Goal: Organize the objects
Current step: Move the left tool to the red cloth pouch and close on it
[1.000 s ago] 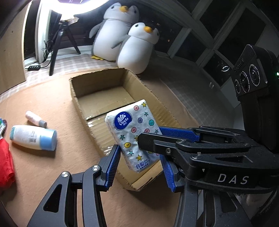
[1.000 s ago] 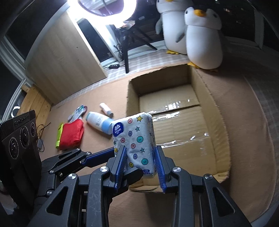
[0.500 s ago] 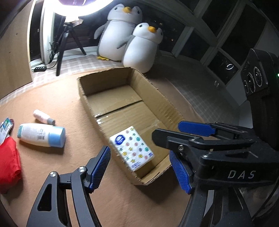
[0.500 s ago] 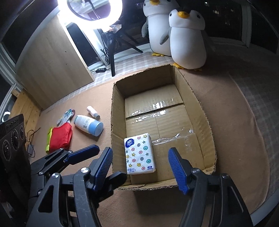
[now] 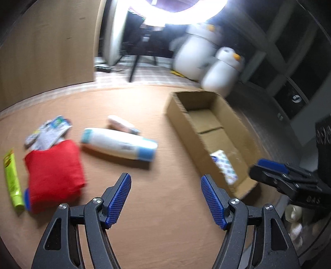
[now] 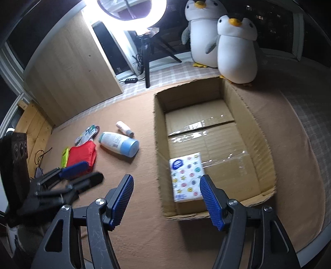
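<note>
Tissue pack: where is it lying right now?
The tissue pack lies flat inside the cardboard box, in its near-left corner against the left wall, seen in the right wrist view; the white bottle lies outside, left of the box.

A glaring white ring light (image 6: 132,12) on a black tripod (image 6: 145,60) stood beside a pale wooden cabinet (image 6: 70,68); two plush white penguins (image 6: 223,41) sat before dark windows (image 5: 293,41).

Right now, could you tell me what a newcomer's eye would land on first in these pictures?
Probably the glaring ring light at the back, with two plush penguins beside it. Next, the open cardboard box on the brown mat, a patterned tissue pack lying in its near corner. Left of the box lie a white-and-blue bottle and a red pouch.
</note>
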`<state>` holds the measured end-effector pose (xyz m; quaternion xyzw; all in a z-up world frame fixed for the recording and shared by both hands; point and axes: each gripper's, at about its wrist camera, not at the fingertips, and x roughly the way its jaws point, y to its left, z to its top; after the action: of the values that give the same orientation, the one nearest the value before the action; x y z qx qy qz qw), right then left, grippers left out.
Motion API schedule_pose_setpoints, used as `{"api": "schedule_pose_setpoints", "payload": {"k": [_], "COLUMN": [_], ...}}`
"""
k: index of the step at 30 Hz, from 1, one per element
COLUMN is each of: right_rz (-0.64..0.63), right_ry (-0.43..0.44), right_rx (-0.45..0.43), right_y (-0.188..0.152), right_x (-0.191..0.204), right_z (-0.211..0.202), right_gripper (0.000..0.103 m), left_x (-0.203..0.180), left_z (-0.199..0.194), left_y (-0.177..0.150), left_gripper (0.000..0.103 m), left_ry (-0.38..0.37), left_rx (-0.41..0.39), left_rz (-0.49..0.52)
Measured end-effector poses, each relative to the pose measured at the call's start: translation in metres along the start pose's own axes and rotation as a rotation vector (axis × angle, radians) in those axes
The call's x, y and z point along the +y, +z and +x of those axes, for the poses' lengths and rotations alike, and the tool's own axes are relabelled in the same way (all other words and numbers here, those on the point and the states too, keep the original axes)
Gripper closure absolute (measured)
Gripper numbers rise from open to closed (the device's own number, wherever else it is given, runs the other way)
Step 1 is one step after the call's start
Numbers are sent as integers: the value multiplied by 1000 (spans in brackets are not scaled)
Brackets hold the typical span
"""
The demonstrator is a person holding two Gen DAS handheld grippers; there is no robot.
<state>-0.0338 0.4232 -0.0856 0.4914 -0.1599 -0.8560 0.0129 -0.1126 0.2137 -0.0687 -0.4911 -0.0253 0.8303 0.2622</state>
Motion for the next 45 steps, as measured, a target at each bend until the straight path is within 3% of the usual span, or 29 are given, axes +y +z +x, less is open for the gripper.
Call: {"api": "schedule_pose_setpoints", "payload": {"k": [8,16,23,33,45], "right_rz": [-21,-24,-2,23,6], "right_ry": [-7,-6,-17,-39,-21], "right_rx": [2,7,37,44,52], "right_y": [-13,-27,-38,-44,-41], "right_x": [33,61,65,58,63], "right_z": [8,14,23,21,28], "right_gripper": [40,40,40,40,40], "left_x": [75,151,191,203,156], "left_z": [-20,-9,15,34,41], "left_y": [8,29,43,39,6], "left_gripper": [30,28,28,29,29], "left_ry": [89,160,133,129,65], "left_rx": [-11,17,54,88,111], "left_rz": [-92,-190,-268,-287,-198]}}
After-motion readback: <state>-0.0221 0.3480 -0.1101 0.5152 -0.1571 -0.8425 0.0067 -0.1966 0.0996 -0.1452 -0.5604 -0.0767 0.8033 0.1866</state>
